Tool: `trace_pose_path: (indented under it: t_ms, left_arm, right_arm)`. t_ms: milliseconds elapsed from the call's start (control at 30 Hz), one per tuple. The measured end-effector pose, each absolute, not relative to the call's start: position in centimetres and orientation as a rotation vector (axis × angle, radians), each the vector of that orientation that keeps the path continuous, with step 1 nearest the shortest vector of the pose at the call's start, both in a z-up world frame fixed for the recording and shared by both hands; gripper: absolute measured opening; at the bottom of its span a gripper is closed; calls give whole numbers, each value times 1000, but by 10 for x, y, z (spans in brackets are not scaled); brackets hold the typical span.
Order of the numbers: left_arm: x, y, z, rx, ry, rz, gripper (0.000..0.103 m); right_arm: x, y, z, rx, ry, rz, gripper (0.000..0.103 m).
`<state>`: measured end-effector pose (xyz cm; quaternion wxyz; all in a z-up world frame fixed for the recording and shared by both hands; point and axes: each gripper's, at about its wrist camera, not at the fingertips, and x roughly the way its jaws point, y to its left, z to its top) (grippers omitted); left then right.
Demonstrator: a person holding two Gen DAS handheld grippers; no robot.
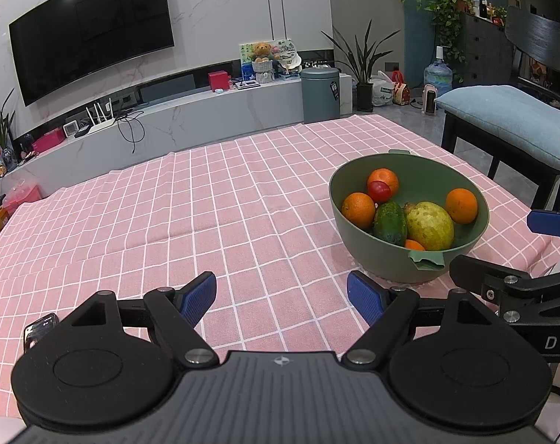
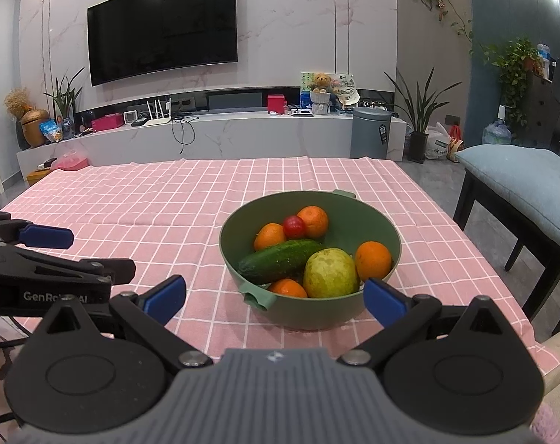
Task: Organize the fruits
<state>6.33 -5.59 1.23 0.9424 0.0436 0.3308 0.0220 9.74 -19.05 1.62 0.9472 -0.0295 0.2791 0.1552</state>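
Note:
A green bowl (image 2: pixel 376 307) stands on the pink checked tablecloth (image 2: pixel 161 199); it also shows in the left wrist view (image 1: pixel 476 236). In it lie several oranges (image 2: pixel 373 260), a dark cucumber (image 2: pixel 280 261), a yellow-green guava (image 2: pixel 331 273) and a small red tomato (image 2: pixel 294 226). My right gripper (image 2: pixel 274 298) is open and empty, its fingers on either side of the bowl's near rim. My left gripper (image 1: pixel 281 298) is open and empty, low over the cloth to the left of the bowl.
A chair with a blue cushion (image 2: pixel 520 181) stands at the table's right. Behind the table are a grey bin (image 2: pixel 370 132), a TV console (image 2: pixel 213 137) and a wall TV (image 2: pixel 163 27). A smartwatch (image 1: pixel 39 329) lies by my left gripper.

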Motion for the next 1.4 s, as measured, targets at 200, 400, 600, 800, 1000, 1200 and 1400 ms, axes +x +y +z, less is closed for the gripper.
trace_pose_path:
  t_ms: [200,400,600,800,1000,1200,1400]
  left_arm:
    - [63,-56,12,88,674,45,94]
    - [63,-55,12,87,674,45,94]
    - [63,-56,13,87,675,45,94]
    - [62,-57,13,85,675,46,94]
    - [61,-57,13,84,678,47,94]
    - [61,-58,14,86,678,51,94]
    - [63,-58,13,91,680,46,94]
  right_arm:
    - [97,-190,16,-61,568,316,98]
    - [97,-191,16,-63,568,316,98]
    - [97,-191,16,-64,568,316,98]
    - [97,-190,16,-64,568,317,98]
    - [97,-191,16,-64,568,316,98]
    - [97,-190,16,-64,567,316,98]
    - [97,-190,16,-65,567,317,98]
